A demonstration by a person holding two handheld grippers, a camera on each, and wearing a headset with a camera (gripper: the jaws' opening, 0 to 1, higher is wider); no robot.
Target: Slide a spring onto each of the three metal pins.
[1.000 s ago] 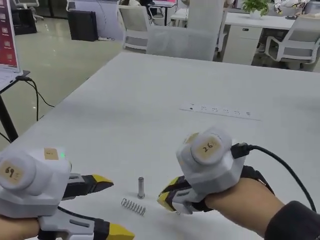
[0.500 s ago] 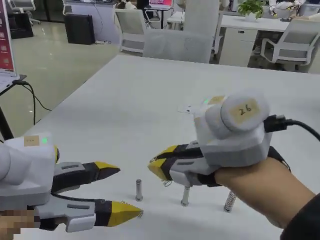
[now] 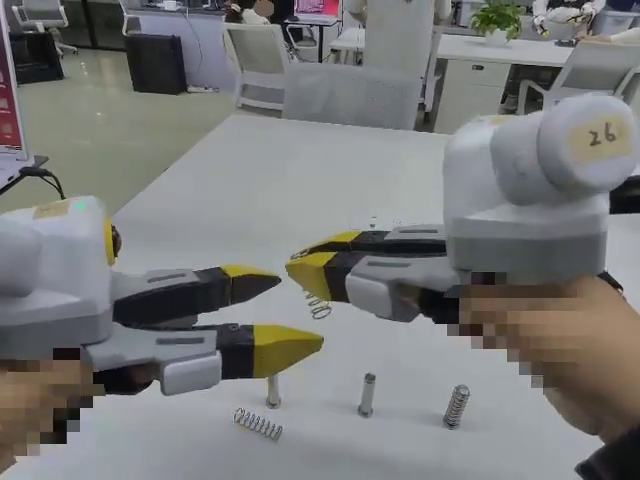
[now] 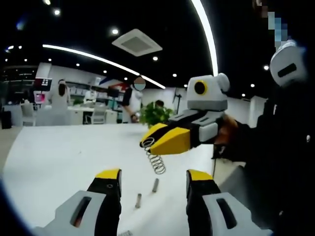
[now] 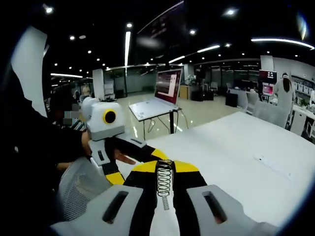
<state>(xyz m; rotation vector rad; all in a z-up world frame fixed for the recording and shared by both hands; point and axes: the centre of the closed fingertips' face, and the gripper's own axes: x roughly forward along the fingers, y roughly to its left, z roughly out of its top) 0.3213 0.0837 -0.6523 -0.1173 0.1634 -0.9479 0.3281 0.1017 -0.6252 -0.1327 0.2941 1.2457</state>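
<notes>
- Head view: your right gripper comes in from 3 o'clock. Its jaws are pressed together on a held spring, which dangles below the yellow tips in the air above the white table.
- Your left gripper enters from 9 o'clock with its jaws parted and nothing between them. Its tips sit just beside the right gripper's tips, without touching.
- Toward 6 o'clock, three metal pins stand upright in a row on the table. The left pin is partly hidden behind your left gripper's lower jaw, and the part that shows is bare. The middle pin is bare. The right pin wears a fitted spring.
- A loose spring lies flat on the table, just at 7 o'clock of the left pin.
- Left gripper view: the held spring hangs from the right gripper near the centre, above the gap between your own jaws.
- Right gripper view: the held spring stands pinched between your jaws at 6 o'clock, with the left gripper at 9 o'clock.
</notes>
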